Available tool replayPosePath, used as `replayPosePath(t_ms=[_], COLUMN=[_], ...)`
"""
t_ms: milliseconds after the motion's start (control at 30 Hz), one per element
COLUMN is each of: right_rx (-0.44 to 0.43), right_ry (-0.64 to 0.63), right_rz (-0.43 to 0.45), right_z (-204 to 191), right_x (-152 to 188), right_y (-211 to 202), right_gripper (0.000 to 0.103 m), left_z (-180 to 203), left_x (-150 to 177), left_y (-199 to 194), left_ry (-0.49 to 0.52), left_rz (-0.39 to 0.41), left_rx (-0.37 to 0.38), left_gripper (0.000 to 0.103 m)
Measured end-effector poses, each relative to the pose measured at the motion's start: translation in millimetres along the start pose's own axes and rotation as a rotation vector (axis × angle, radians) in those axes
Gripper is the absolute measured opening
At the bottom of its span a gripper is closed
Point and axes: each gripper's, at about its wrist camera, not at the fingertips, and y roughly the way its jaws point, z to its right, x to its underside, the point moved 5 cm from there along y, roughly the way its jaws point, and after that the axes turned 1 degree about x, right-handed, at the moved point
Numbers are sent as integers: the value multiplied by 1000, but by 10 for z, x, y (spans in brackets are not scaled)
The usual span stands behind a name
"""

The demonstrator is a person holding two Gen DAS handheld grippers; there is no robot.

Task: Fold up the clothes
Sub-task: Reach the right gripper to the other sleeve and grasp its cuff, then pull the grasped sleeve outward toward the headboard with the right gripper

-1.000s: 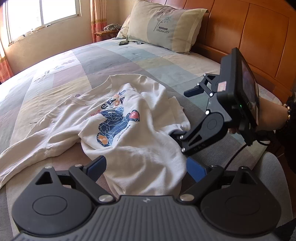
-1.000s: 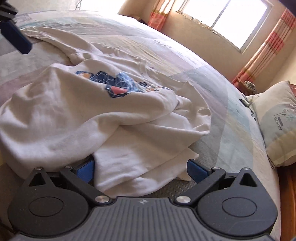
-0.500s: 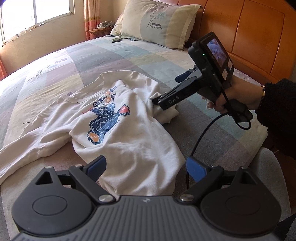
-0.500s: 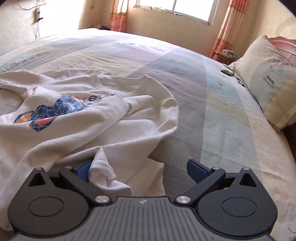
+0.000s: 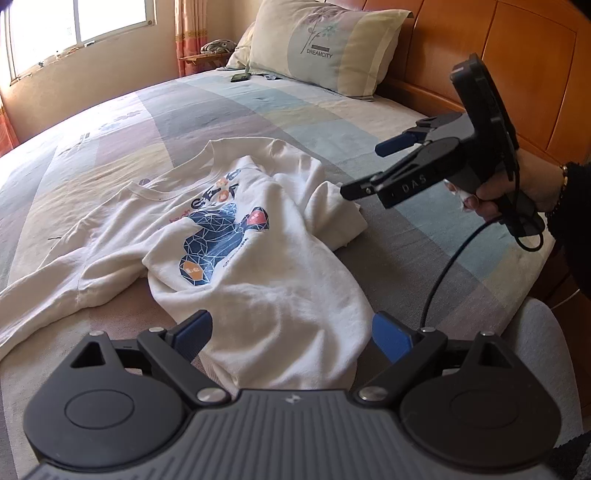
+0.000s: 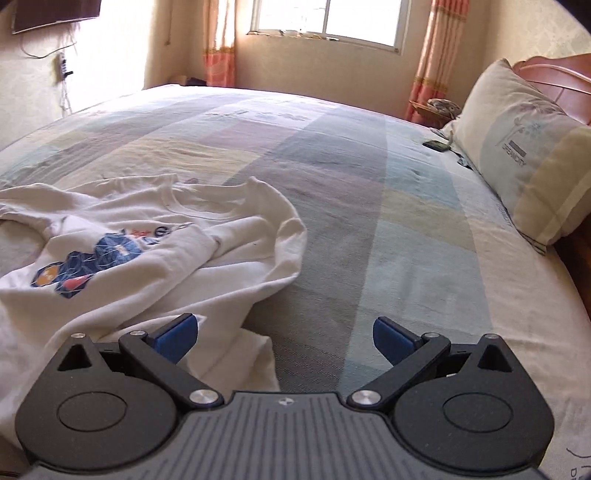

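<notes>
Left wrist view: a white sweatshirt (image 5: 236, 236) with a blue, orange and red chest print lies crumpled on a bed (image 5: 332, 122) covered in a pastel patchwork sheet.
Garment: front up, one sleeve trailing toward the left edge of the frame, the hem bunched nearest the camera, the far side heaped in folds.
Left gripper (image 5: 291, 332): blue-padded fingers spread wide, nothing between them; the sweatshirt's hem lies just beyond and below them.
Right gripper (image 5: 373, 168): seen from the side in the left wrist view, held by a hand (image 5: 506, 184) in a dark sleeve, raised over the bed to the right of the sweatshirt; fingers parted and clear of the cloth.
Right wrist view: the right gripper's (image 6: 286, 332) blue pads stand far apart and hold nothing; a white fold of the sweatshirt (image 6: 155, 254) lies under its left finger, bare sheet under the right.
Surroundings: a pillow (image 5: 325, 48) printed "DREAMCITY" leans on the wooden headboard (image 5: 517, 62); a dark phone (image 5: 241, 76) lies on the sheet near it; a sunlit window (image 6: 325, 20) with orange striped curtains stands behind.
</notes>
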Motion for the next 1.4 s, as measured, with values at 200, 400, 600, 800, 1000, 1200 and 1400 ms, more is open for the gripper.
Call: replayPosePath(t_ms=[200,400,600,800,1000,1200,1400], right_rx=[-102,-165,-94,40,173,315,195], right_ry=[-152,-75,11,105,183,252,0], right_rz=[-104,-124,-98,-85,-94,-101,-97], right_z=[-465,-492,-124,431,911,1039,291], right_x=[203,227,240,250,280,357,429], right_y=[158,270,34,-178,-403,-524,-390], right_gripper=[45,13,5,5,5,48,89], left_z=[52,24,59,101,82,140,156], left_x=[11,41,37,26,20,19,21], left_y=[-9,-22,11,15,17,4,21], left_ry=[13,5,8,21,8,24,23], left_rz=[-4,-15,-15,-14,-14,-12,-18], left_rx=[8,-5,11,26,17,31,27], left_gripper=[94,94,94,94,94,94,94])
